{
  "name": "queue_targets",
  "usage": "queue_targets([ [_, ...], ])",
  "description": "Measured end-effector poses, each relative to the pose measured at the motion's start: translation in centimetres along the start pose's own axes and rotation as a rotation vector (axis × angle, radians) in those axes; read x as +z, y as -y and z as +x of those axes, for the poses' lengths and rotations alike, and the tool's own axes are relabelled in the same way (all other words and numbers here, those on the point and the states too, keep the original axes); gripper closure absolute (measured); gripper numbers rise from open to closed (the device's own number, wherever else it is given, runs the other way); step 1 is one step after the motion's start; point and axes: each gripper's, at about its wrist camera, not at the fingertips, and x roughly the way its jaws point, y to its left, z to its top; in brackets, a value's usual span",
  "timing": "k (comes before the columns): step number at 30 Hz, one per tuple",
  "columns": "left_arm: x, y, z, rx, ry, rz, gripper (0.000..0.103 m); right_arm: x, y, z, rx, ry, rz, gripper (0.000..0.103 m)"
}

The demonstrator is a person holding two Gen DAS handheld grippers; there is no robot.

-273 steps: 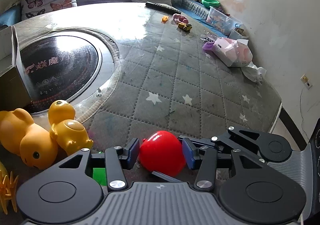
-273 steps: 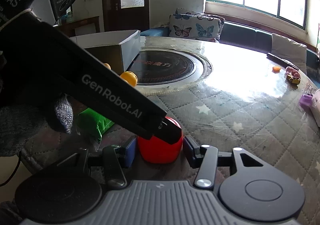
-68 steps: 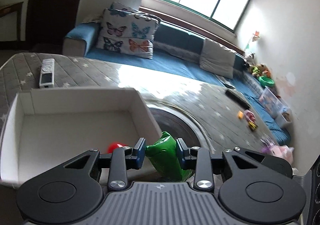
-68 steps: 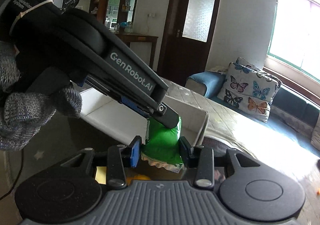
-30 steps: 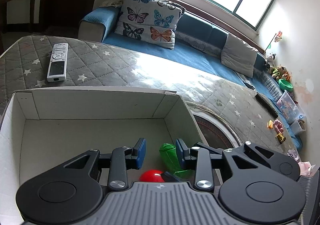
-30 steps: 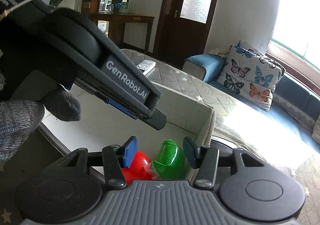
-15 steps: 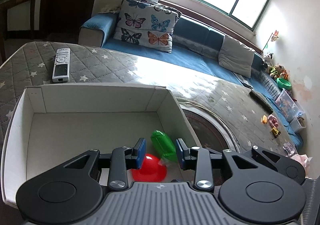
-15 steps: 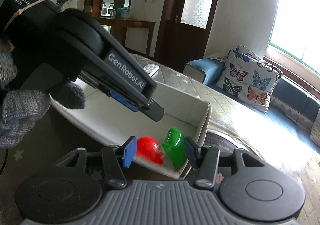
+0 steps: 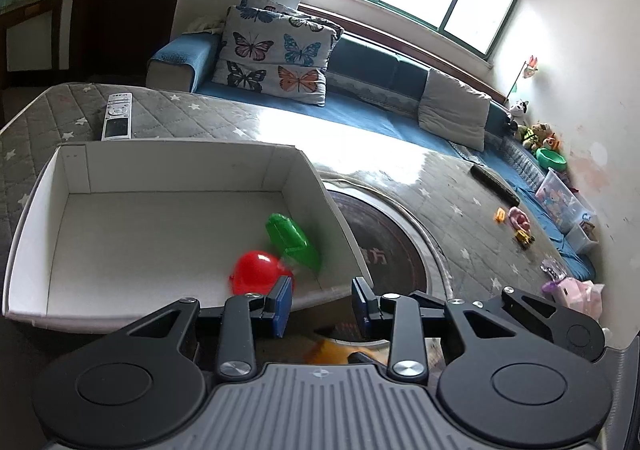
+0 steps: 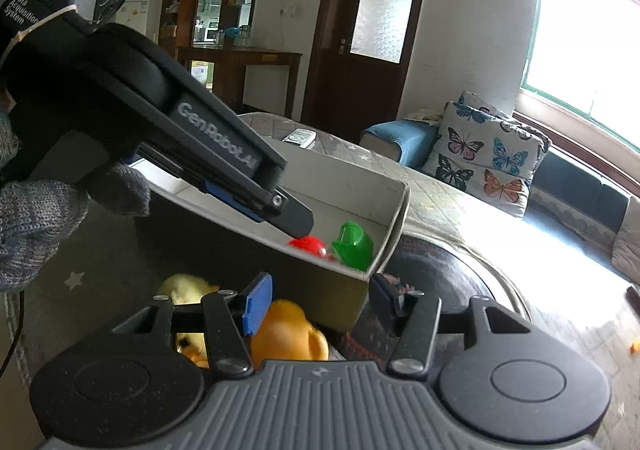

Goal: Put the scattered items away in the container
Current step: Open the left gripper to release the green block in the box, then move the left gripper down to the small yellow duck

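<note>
Left wrist view looks down over a white cardboard box point(image 9: 48, 210) that sits on a grey quilted table cover with white stars point(image 9: 168, 118); the left gripper point(image 9: 322, 304) hangs just outside the box's near wall, its blue-padded jaws spread with nothing between them. Inside the box, towards the right near corner, a red ball-like toy point(image 9: 256, 270) lies on the floor, and a green plastic piece point(image 9: 292, 238) rests touching it on the far right side, close to the box's right wall; the rest of the box floor is bare white card. Beyond the box's far left corner a white remote control point(image 9: 117, 122) lies on the cover; a butterfly-print cushion point(image 9: 276, 54) leans on the blue sofa behind; to the right of the box a dark round inset point(image 9: 384, 246) shows in the table, and small toys point(image 9: 516, 224) lie well apart on the far right of the cover.

Right wrist view shows the right gripper point(image 10: 320, 300) low in front of the box's near corner point(image 10: 394, 218), jaws likewise wide apart and holding nothing; yellow duck toys point(image 10: 284, 334) sit on the table just below, outside the box and beside its dark outer wall. The left gripper's black body point(image 10: 224, 154) reaches across from the upper left, held by a grey-gloved hand point(image 10: 36, 218); the red toy point(image 10: 308, 244) and green piece point(image 10: 354, 244) show inside the corner.
</note>
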Motion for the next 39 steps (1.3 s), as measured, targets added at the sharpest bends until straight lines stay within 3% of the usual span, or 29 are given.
queue_targets([
  [21, -5.7, 2.9, -1.2, -0.060, -0.055, -0.010, 0.068, -6.4, 0.6, -3.9, -0.050, -0.051, 0.081, 0.043],
  [34, -4.9, 4.8, 0.1, -0.078, -0.065, 0.014, 0.068, -8.2, 2.3, -2.4, -0.071, -0.092, 0.169, 0.045],
  [39, -4.3, 5.9, 1.7, -0.082, -0.091, 0.037, 0.068, -8.3, 2.5, -2.0, -0.056, -0.101, 0.186, 0.053],
])
